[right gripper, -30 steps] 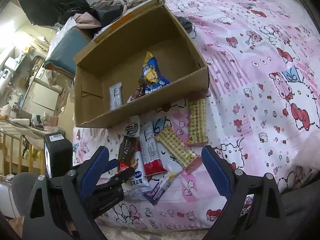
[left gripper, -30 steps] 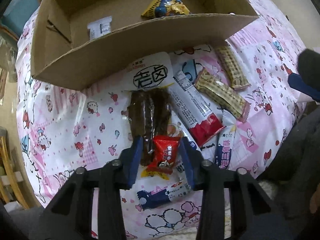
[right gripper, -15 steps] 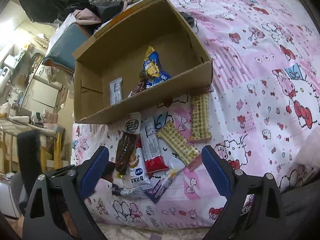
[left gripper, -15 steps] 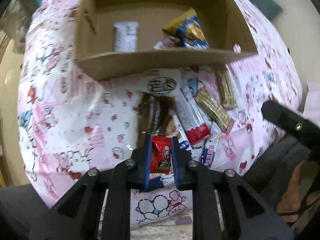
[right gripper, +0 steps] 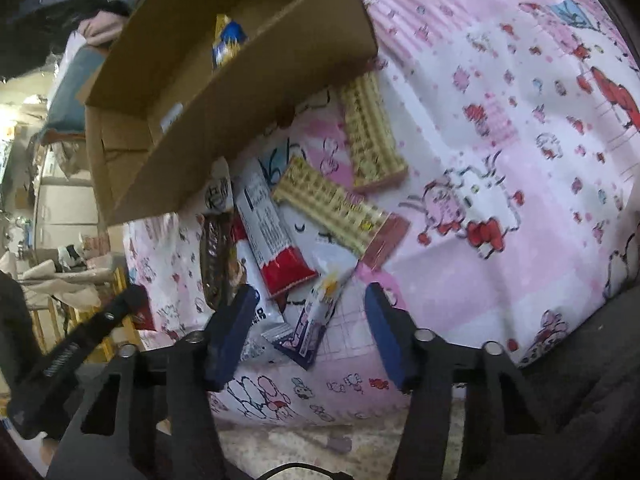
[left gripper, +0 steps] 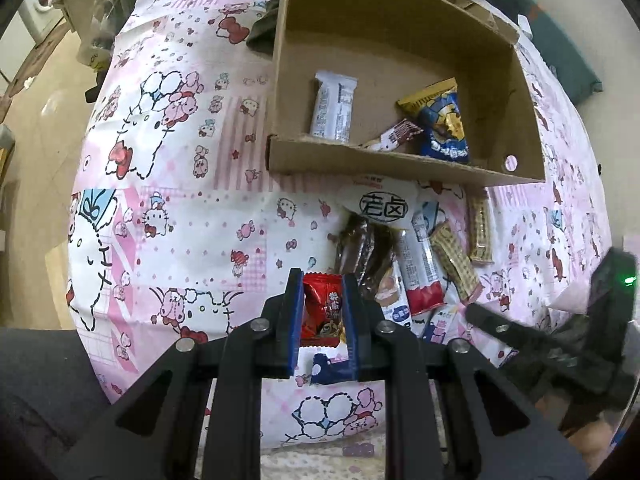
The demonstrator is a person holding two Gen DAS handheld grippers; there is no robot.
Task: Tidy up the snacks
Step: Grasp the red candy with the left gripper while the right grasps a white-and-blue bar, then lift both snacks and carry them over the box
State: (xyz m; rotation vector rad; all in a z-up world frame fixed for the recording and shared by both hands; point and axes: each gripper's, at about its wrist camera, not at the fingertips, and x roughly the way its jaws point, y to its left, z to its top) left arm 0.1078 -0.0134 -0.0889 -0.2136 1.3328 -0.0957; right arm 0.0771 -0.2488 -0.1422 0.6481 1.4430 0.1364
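My left gripper (left gripper: pixel 323 280) is shut on a small red snack packet (left gripper: pixel 322 308), lifted above the pink bedspread in front of the cardboard box (left gripper: pixel 400 162). Inside the box lie a white bar (left gripper: pixel 334 108), a blue and yellow bag (left gripper: pixel 444 120) and a small brown packet (left gripper: pixel 396 136). My right gripper (right gripper: pixel 311 292) hangs low over the snack pile with its jaws closing. A purple and white stick packet (right gripper: pixel 316 316) lies between the jaws, and the pads are clear of it. A white and red bar (right gripper: pixel 272 236) and two wafer bars (right gripper: pixel 336 204) lie just beyond.
The cartoon-print bedspread (left gripper: pixel 180 208) covers the bed, whose edge drops to the floor at the left (left gripper: pixel 40 92). A dark brown packet (left gripper: pixel 364 248) lies in the pile by the box. The right tool (left gripper: pixel 560 344) crosses the lower right of the left wrist view.
The left gripper closed on the red packet, lifted it and rolled, so the box now shows from above. The right gripper sank toward the pile and its jaws narrowed.
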